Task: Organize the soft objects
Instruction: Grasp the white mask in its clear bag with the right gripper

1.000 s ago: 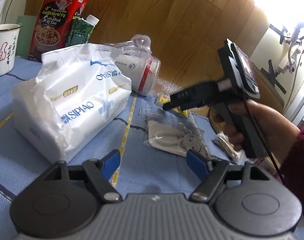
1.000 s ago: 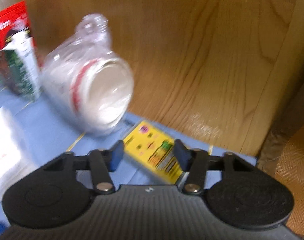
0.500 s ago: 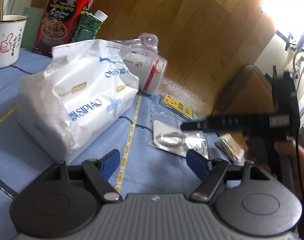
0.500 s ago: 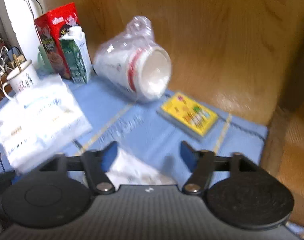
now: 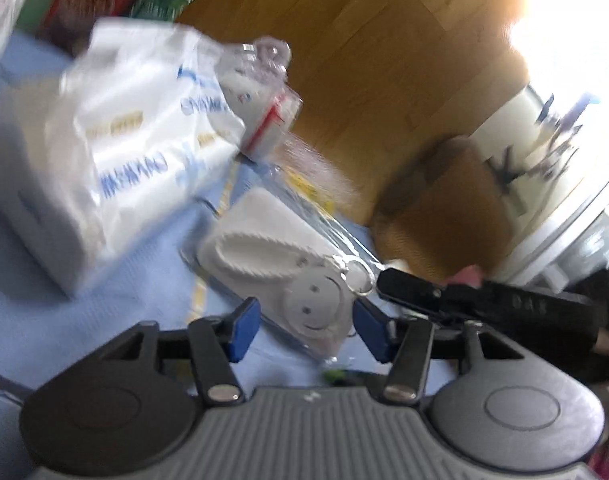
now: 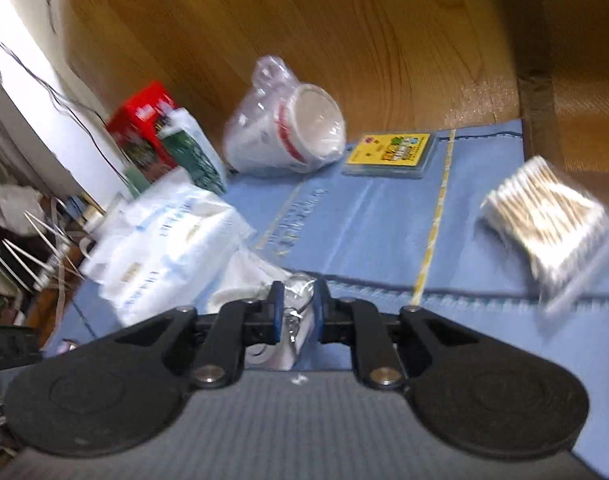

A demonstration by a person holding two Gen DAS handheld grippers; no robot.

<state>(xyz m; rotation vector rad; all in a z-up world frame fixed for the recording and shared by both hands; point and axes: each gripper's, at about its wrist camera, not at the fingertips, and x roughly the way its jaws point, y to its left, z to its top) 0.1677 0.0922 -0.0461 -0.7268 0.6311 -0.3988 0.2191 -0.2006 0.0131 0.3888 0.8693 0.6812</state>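
A clear packet (image 5: 288,280) holding a white soft piece and a round smiley tag lies on the blue cloth (image 5: 152,280). It sits between the blue pads of my left gripper (image 5: 306,330), whose jaws are closing; the pads do not visibly press on it. My right gripper (image 6: 298,312) is shut on the packet's (image 6: 296,300) ring end. In the left wrist view the right gripper's fingertips (image 5: 388,280) reach in from the right. A white tissue pack (image 5: 104,160) (image 6: 172,240) lies to the left.
Bagged paper cups (image 6: 288,136) lie on their side by the wooden wall. A yellow card box (image 6: 388,152) and a pack of cotton swabs (image 6: 544,216) rest on the cloth (image 6: 364,220) further right. A red box (image 6: 140,128) and green carton (image 6: 192,156) stand at the back left.
The right gripper swung back from the cups and card box to the packet and shut on its ring end. The left gripper rolled, its jaws narrowed, and the packet now sits between them.
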